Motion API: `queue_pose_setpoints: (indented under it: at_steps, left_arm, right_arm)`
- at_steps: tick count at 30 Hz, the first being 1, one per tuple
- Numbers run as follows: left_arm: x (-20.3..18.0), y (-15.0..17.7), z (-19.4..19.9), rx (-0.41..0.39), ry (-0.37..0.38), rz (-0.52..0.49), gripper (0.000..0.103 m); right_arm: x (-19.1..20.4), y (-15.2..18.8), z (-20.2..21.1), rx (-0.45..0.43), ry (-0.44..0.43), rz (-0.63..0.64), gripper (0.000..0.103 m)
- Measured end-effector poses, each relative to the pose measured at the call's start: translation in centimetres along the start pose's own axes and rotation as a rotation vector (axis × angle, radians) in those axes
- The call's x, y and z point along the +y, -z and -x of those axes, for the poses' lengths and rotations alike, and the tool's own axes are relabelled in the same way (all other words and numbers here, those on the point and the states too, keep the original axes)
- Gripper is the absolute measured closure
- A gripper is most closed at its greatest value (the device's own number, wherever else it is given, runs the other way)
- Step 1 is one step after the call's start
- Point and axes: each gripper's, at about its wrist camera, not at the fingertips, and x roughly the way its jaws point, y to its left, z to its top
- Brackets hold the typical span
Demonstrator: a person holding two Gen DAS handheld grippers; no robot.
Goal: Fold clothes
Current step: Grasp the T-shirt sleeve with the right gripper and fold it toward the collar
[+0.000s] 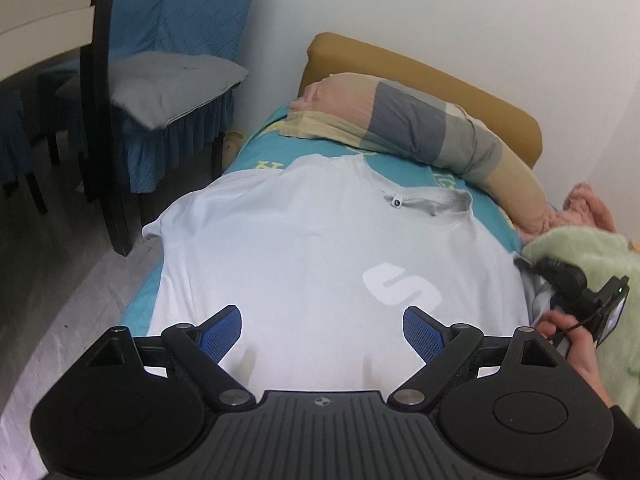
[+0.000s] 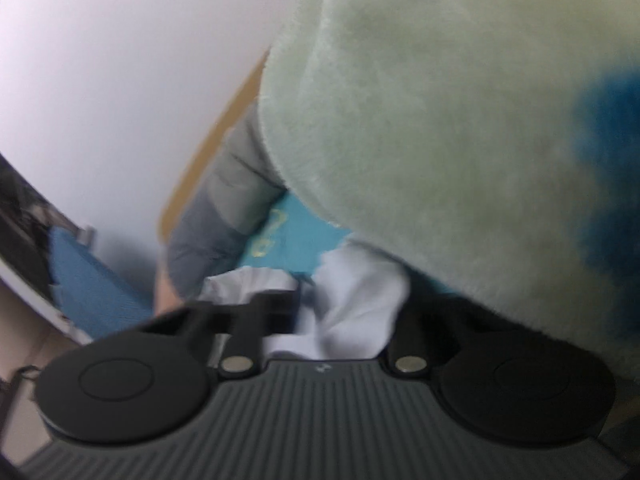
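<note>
White walls close off the corner where a bed (image 1: 496, 216) stands with a teal sheet and a mustard-brown headboard (image 1: 440, 80), and a long pillow (image 1: 400, 120) in pink, cream and grey blocks lies across its head. Beside the bed, on the left of the left wrist view, is a dark-framed chair (image 1: 160, 92) with a blue quilted cover and a grey cushion on its seat. A white T-shirt (image 1: 300, 240) lies spread flat on the sheet, collar toward the pillow, a small label inside the neck and a pale letter-like print on its front. The left tool (image 1: 322, 330) hovers over the shirt's near end with its blue-padded fingers spread wide and nothing between them. At the shirt's right edge a hand (image 1: 576, 344) holds the right tool (image 1: 556, 276), close against a fluffy pale-green blanket (image 1: 592, 248), with something pink and fluffy (image 1: 588, 204) beyond it. In the blurred right wrist view that tool's fingers are drawn together with bunched white shirt fabric gathered at them, pinching it as far as the blur lets one judge, and the green blanket fills the upper right.
</note>
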Motion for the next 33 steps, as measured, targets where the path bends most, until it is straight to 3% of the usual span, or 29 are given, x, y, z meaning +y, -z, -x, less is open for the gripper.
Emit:
queue_pose_setpoints:
  at_steps: [3,10,15,18,22,27,33]
  left_arm:
    - [0.6,-1.0,1.0,-0.014,0.013,0.022,0.013]
    - [2.7,-3.0,5.5,-0.062,0.050,0.030,0.013]
    - [5.5,-4.0,8.3,-0.114,0.040,0.043,0.012]
    - [7.2,-4.1,9.3,-0.147,0.005,0.027,0.011]
    - [9.3,-3.8,8.7,-0.156,-0.061,0.014,0.010]
    - [12.2,-3.3,5.4,-0.055,-0.060,0.069,0.010]
    - [14.7,-2.4,1.4,0.023,-0.061,0.091,0.010]
  right_arm:
    - [2.5,-0.6,1.9,-0.082,0.079,0.118,0.097]
    - [10.8,-2.0,6.3,-0.234,0.202,0.411,0.098]
    - [18.7,-0.4,7.6,-0.290,0.332,0.735,0.098]
    - [22.4,2.1,7.4,-0.308,0.357,0.906,0.098]
    - [26.5,8.3,4.5,-0.247,0.366,1.077,0.098]
    - [28.8,16.8,-0.1,-0.132,0.365,1.212,0.098]
    - [28.7,21.6,-5.7,-0.043,0.328,1.197,0.096]
